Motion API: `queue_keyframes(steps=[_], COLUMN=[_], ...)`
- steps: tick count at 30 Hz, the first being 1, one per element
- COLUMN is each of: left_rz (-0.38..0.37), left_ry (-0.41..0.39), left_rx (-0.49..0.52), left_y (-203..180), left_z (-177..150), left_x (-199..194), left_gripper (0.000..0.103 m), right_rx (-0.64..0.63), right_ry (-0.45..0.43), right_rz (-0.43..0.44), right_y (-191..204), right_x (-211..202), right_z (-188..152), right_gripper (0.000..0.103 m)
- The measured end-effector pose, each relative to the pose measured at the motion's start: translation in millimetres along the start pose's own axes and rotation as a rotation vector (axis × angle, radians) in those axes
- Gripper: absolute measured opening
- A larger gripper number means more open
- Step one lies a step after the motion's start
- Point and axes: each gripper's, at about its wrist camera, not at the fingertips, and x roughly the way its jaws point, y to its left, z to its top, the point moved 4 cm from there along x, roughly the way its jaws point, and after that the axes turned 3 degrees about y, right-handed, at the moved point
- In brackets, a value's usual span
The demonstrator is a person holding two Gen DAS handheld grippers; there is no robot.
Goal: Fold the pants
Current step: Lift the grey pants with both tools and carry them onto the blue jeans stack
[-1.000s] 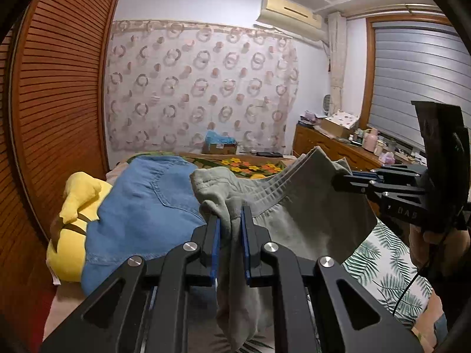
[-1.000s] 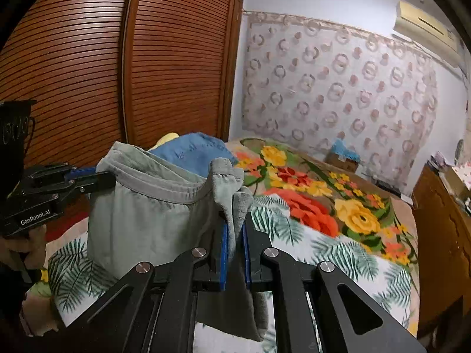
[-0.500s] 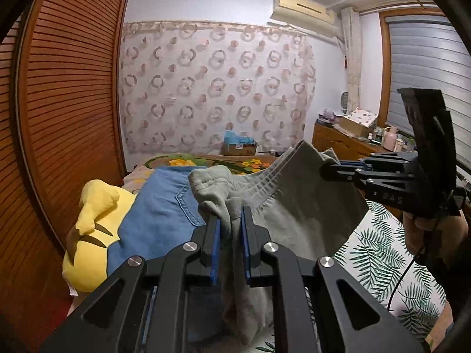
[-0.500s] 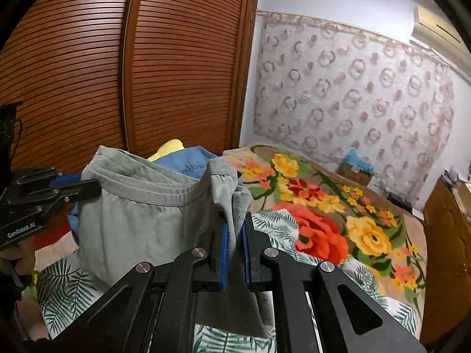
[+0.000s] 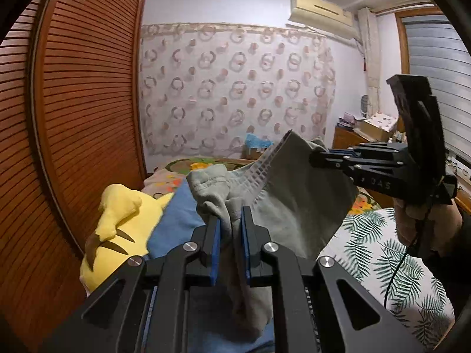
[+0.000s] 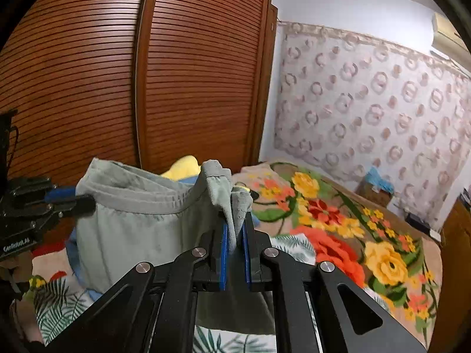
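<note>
While both grippers have the grey pants (image 5: 294, 203) hoisted mid-frame above the bed (image 6: 338, 235), the left gripper (image 5: 231, 229) and right gripper (image 6: 234, 235) each pinch only a bunched waistband corner. That thin bite could slip if they pull apart, dropping it onto the jeans (image 5: 179, 220).

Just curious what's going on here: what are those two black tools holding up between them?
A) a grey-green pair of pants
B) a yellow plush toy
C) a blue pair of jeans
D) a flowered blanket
A: the left tool and the right tool each pinch the waistband of the grey-green pants, stretched between them.
</note>
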Motion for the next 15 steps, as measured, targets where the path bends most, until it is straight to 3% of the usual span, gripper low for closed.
queue_keyframes(steps=[9,15], left_rz=[0.056,0.081], left_ry=[0.011,0.062], left_rx=[-0.057,-0.084], left_y=[19.1,35.4], left_z=[-20.2,-41.1], left_x=[-2.6,7.3], left_gripper=[0.014,0.014], right_rx=[-0.013,-0.052], right_ry=[0.004,0.024], right_rz=[0.07,0.122], right_y=[-5.9,-4.6], right_x=[50.2,88.5], right_z=[5.4,13.8], right_gripper=[0.008,0.008])
